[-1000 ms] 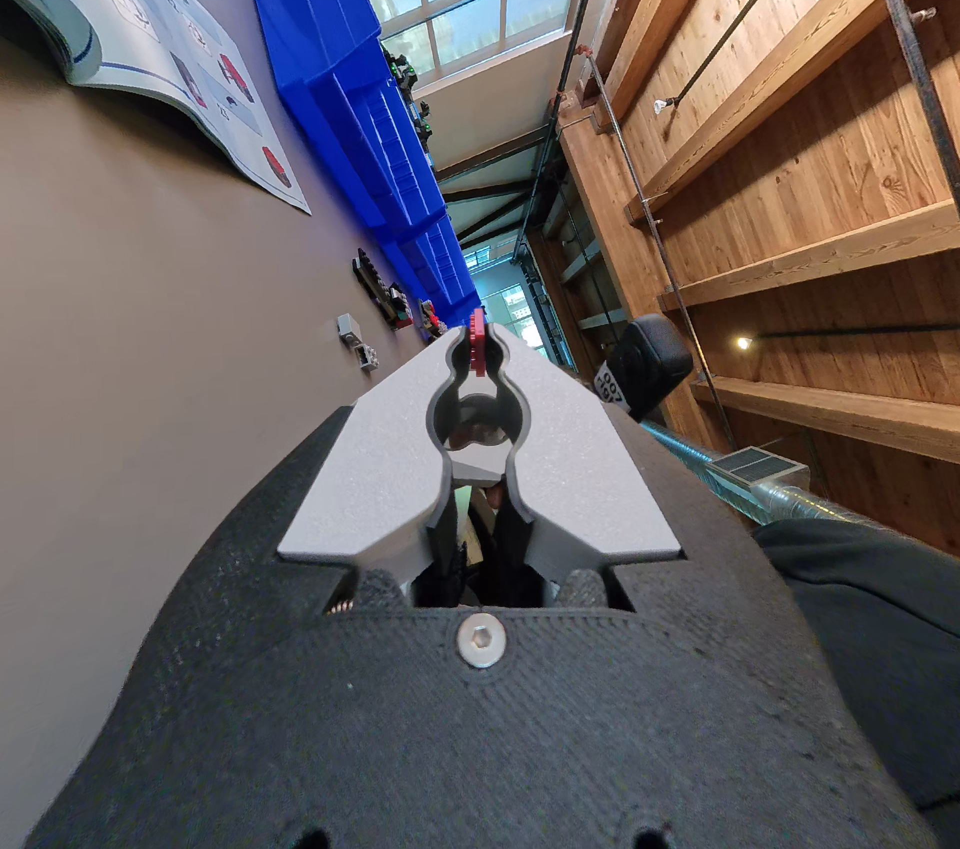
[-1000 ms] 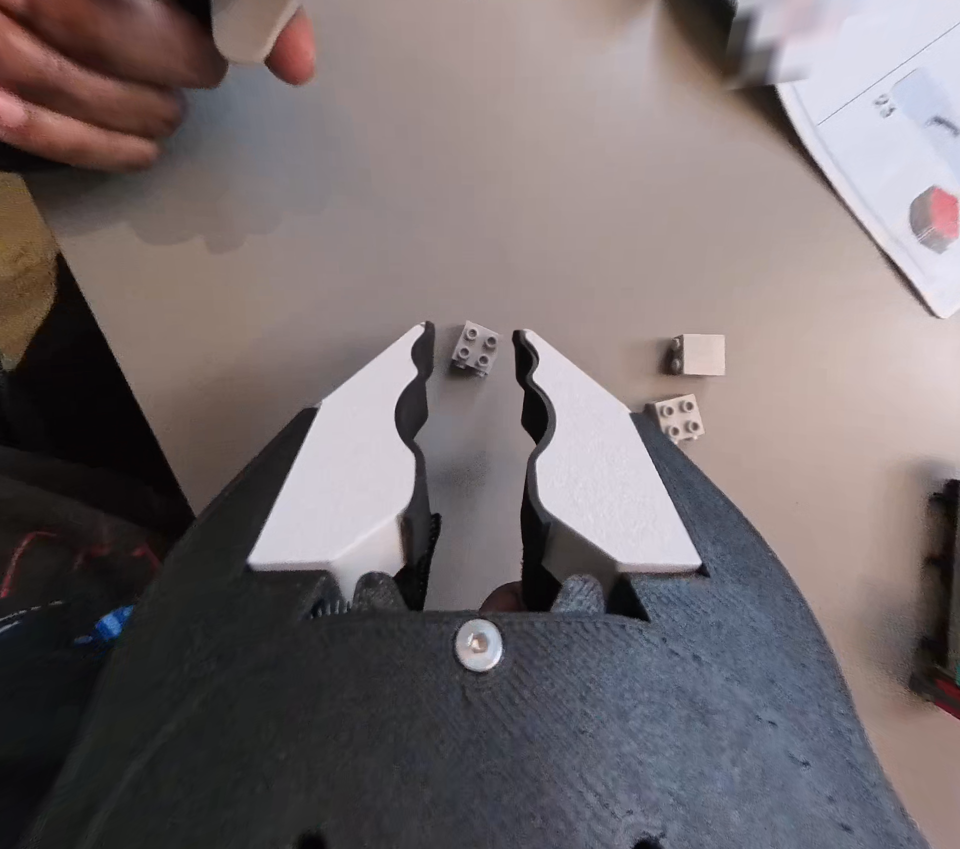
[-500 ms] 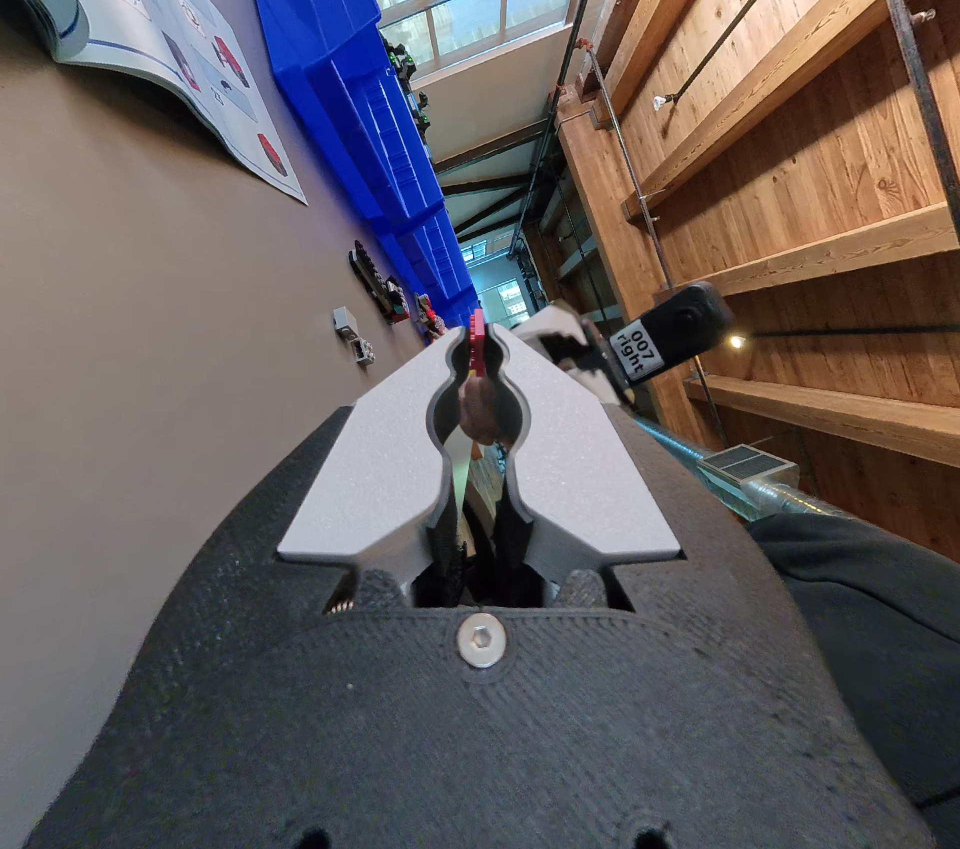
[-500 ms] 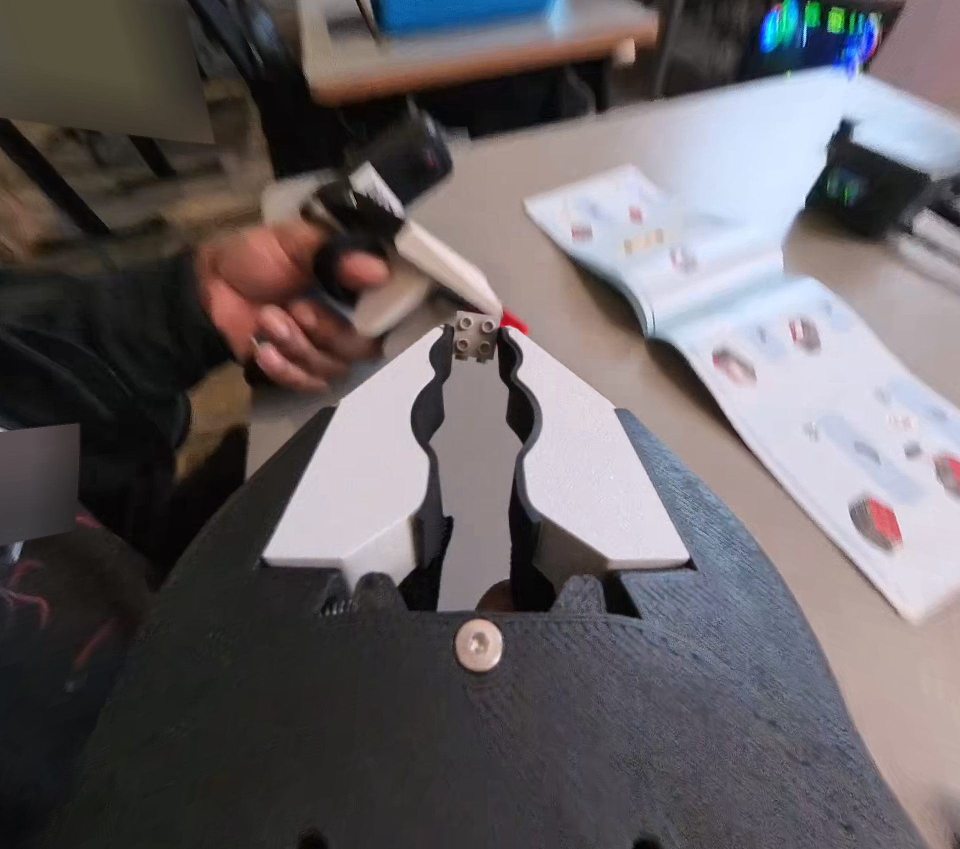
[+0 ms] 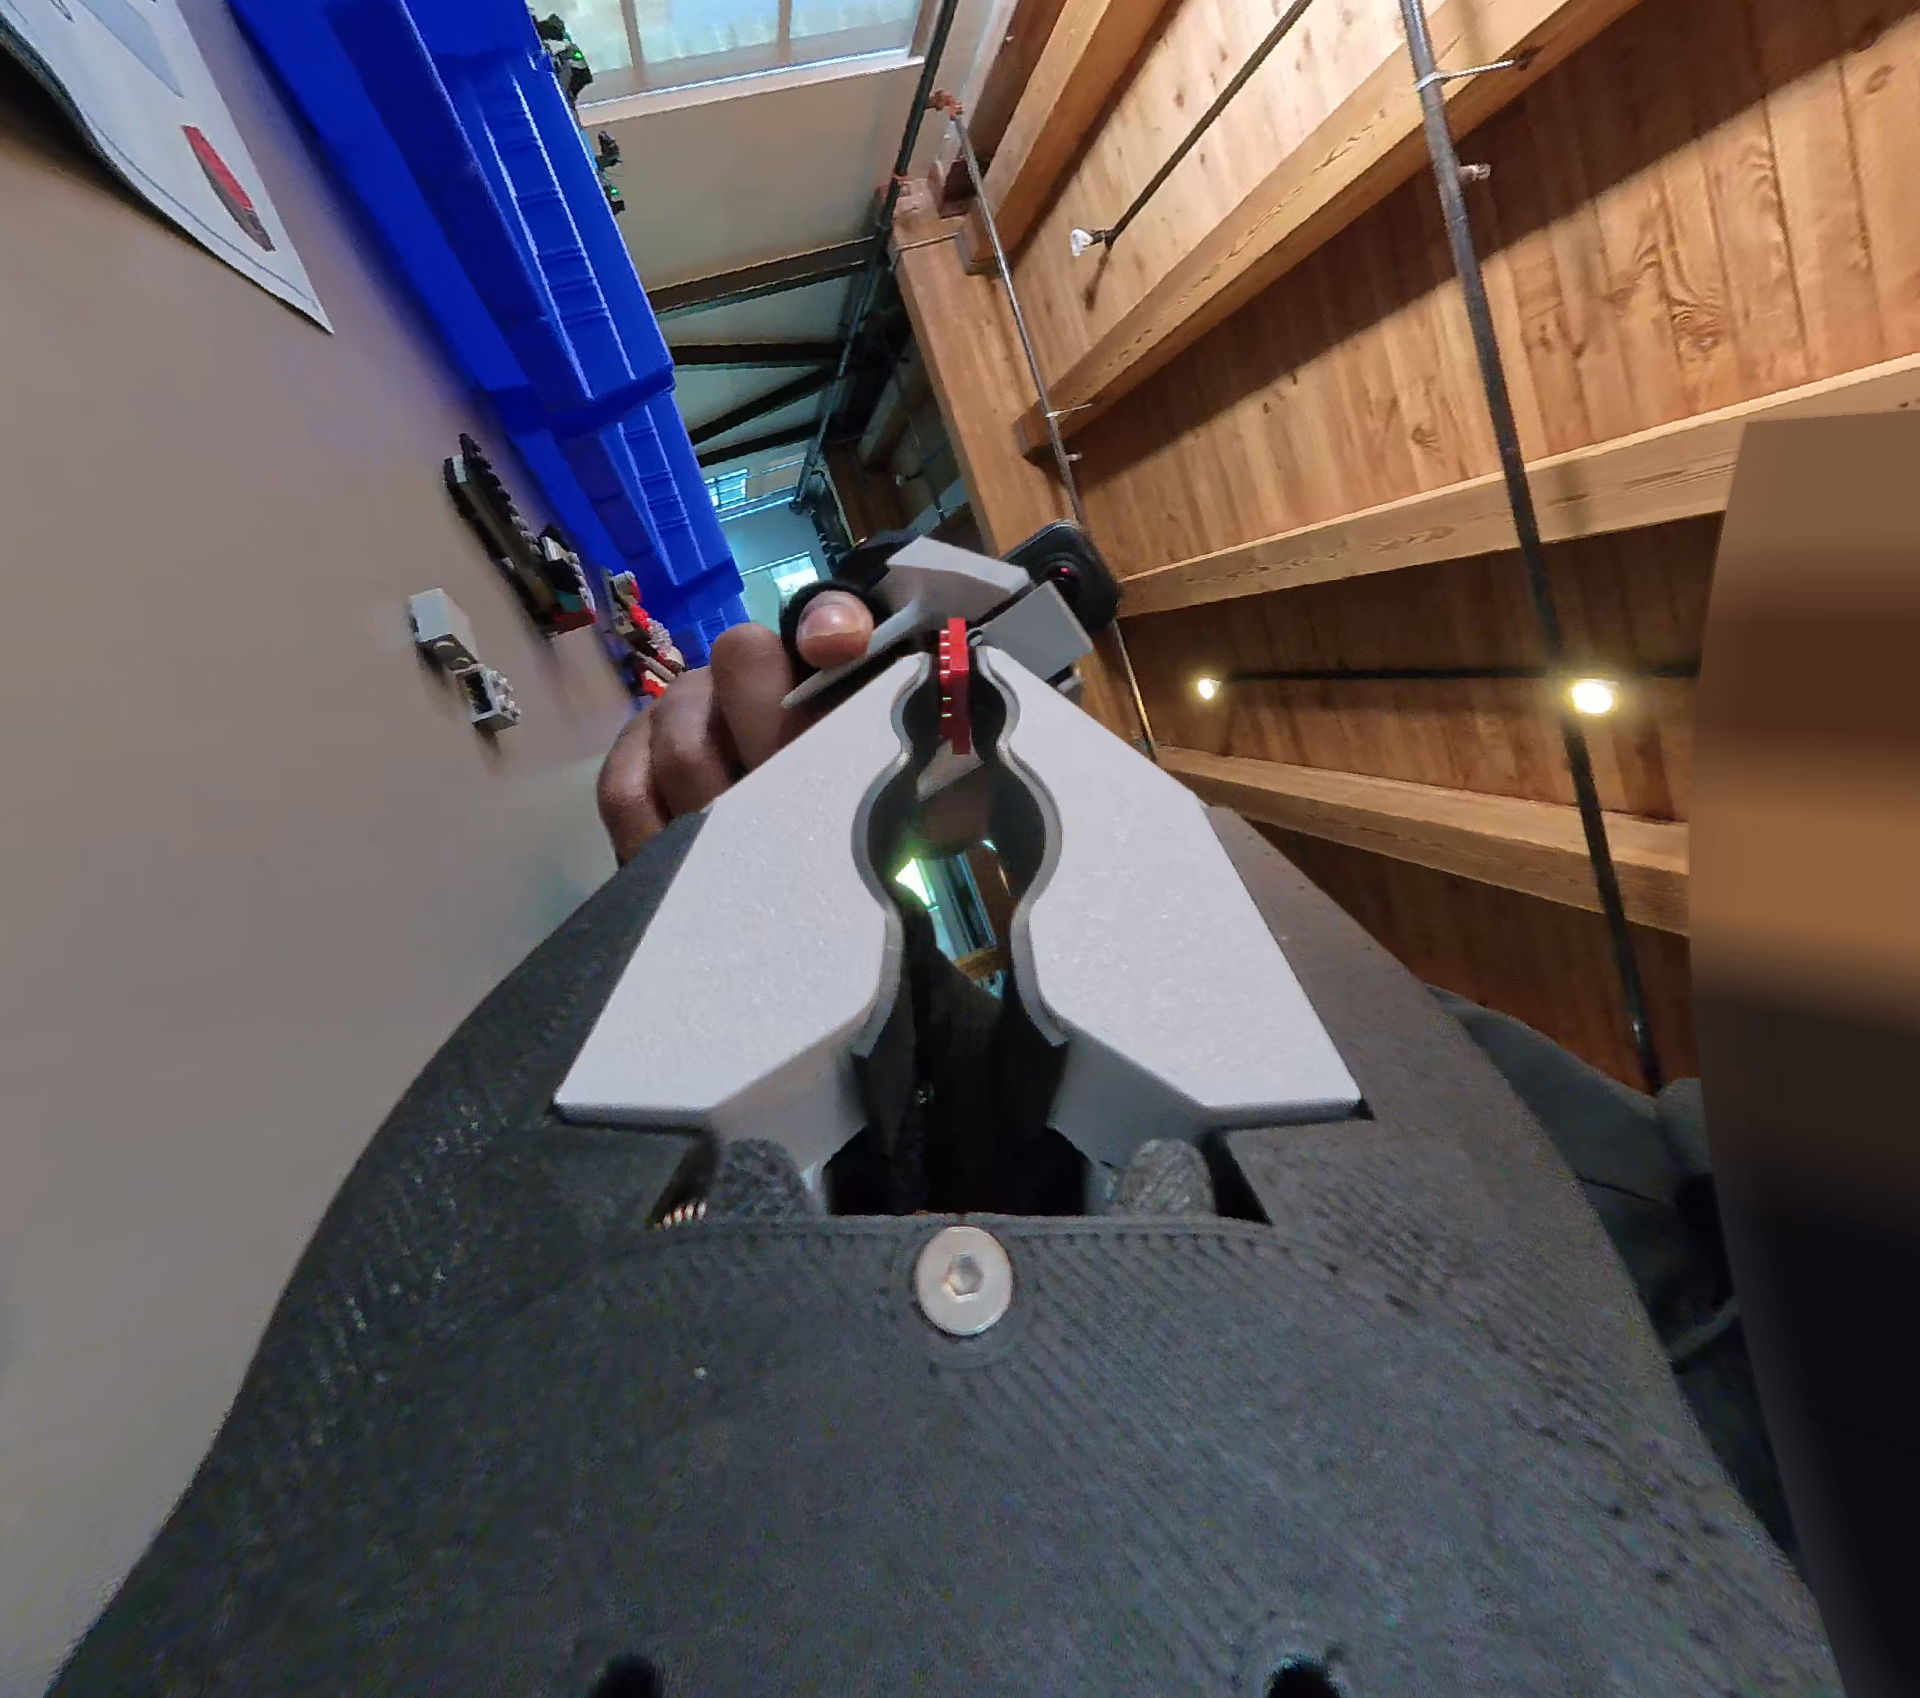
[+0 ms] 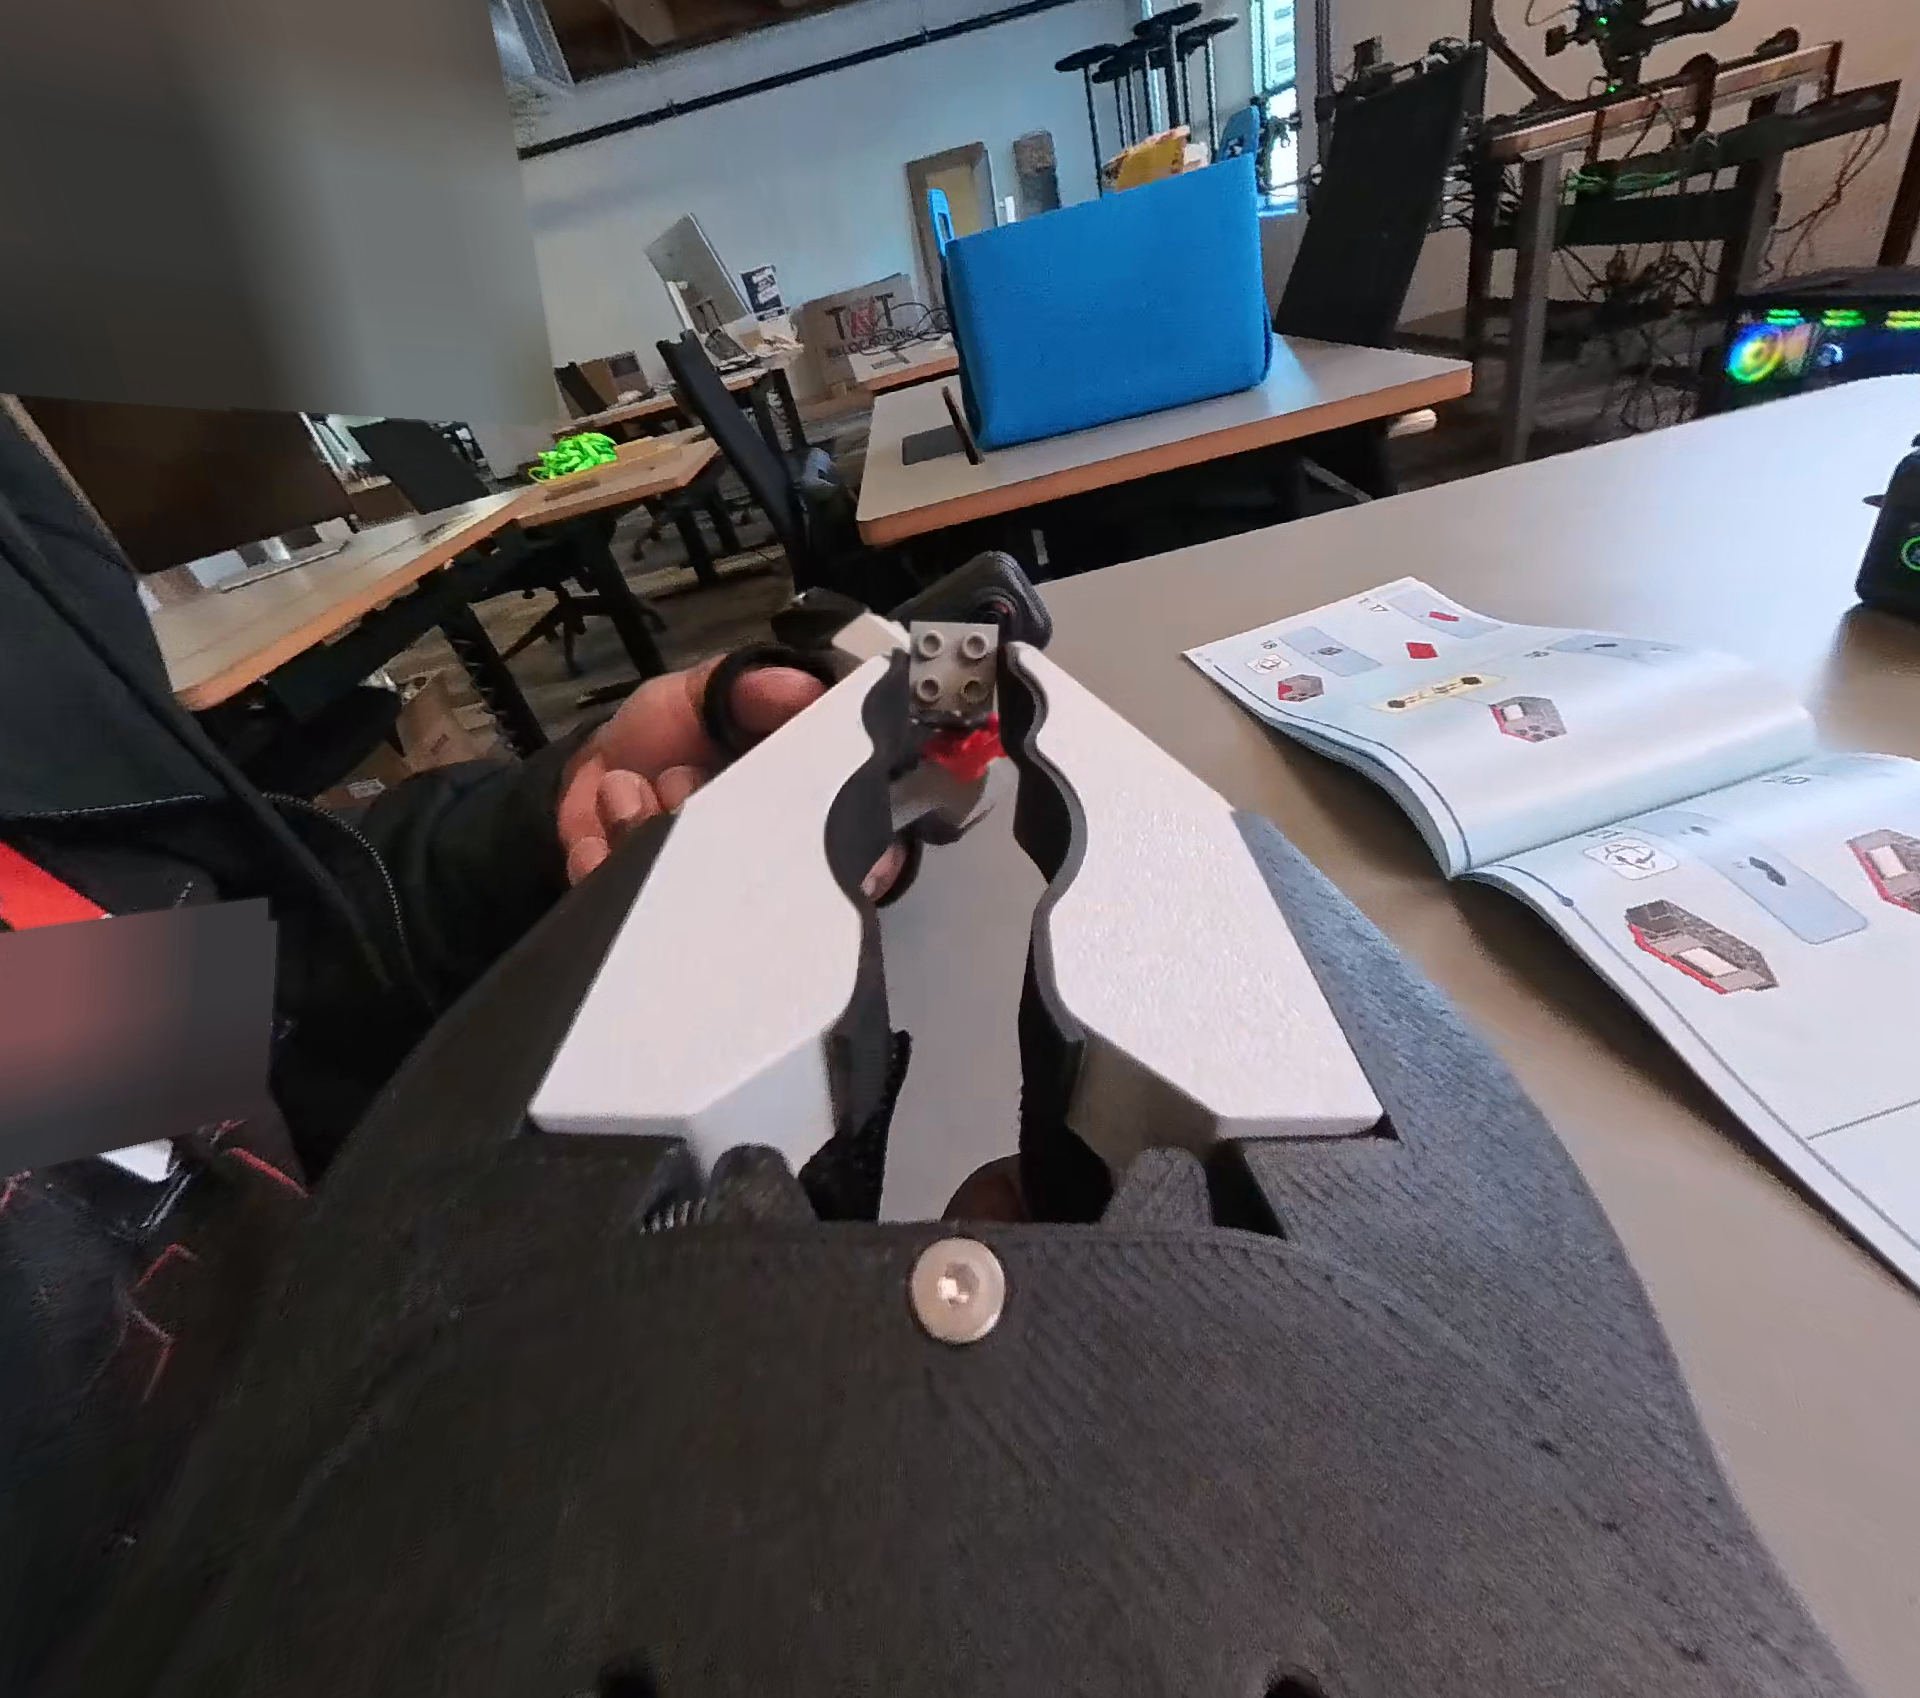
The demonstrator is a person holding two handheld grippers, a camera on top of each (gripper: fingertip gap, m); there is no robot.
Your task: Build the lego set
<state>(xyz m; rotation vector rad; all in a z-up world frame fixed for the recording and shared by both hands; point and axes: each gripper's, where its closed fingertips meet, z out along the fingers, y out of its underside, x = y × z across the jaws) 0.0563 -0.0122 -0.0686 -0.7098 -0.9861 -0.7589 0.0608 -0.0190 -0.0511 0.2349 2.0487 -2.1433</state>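
Right gripper [image 6: 954,682], a second ago over the tabletop [image 6: 1558,547], now pinches the small grey studded brick [image 6: 952,674] beside the thin red plate [image 5: 952,692] pinched in the left gripper's [image 5: 952,698] jaws; mating looks imminent.

the small flat plastic plate [image 5: 952,687] pinched in the left gripper [image 5: 952,674] is bright red, seen edge-on. the square studded brick [image 6: 954,672] in the right gripper [image 6: 954,677] is light grey. both grippers have pale grey fingers [image 6: 1174,910] with black inner pads, on a black woven-textured body. the smooth table top [image 6: 1558,568] is taupe-brown. the open paper instruction booklet [image 6: 1621,827] is pale blue-white with red and grey drawings. the stacked plastic bins [image 5: 436,121] are vivid blue. the plank wall [image 5: 1558,246] is warm orange-brown wood with knots. the felt box [image 6: 1112,323] is mid blue.
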